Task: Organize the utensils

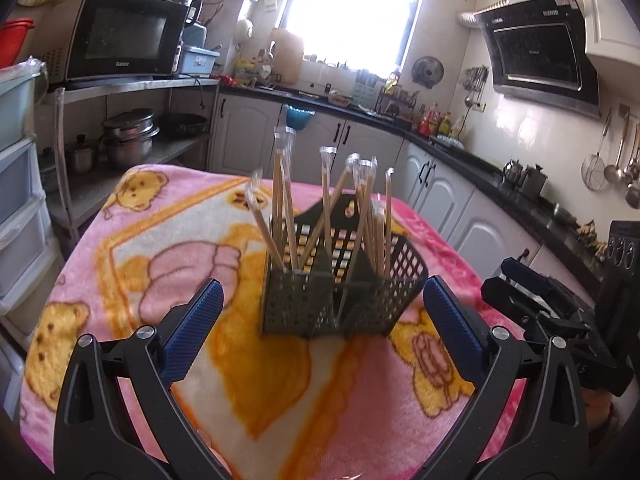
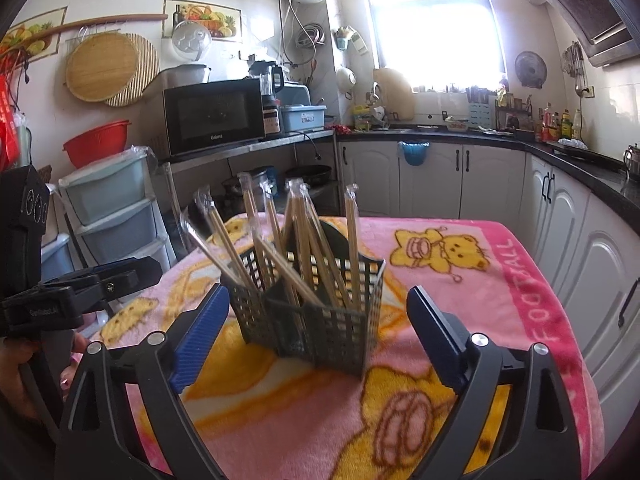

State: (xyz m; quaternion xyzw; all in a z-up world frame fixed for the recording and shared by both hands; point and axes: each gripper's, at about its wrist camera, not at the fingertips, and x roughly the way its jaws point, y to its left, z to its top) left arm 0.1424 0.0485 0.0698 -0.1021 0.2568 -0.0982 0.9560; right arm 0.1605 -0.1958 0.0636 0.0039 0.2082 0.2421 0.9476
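Both tongs stand wide open and hold nothing. The left tongs have their blue pads spread to either side of the basket, which sits just beyond the tips, centred between them, not touched. The right tongs are spread the same way, the basket just past the tips and a little left of the gap's middle, with clear space at each pad. The basket stands upright on the table, on a pink blanket with bears. Wrapped chopsticks stand in its compartments, leaning apart in several directions. In the left view the right tongs appear at the right edge, near the basket.
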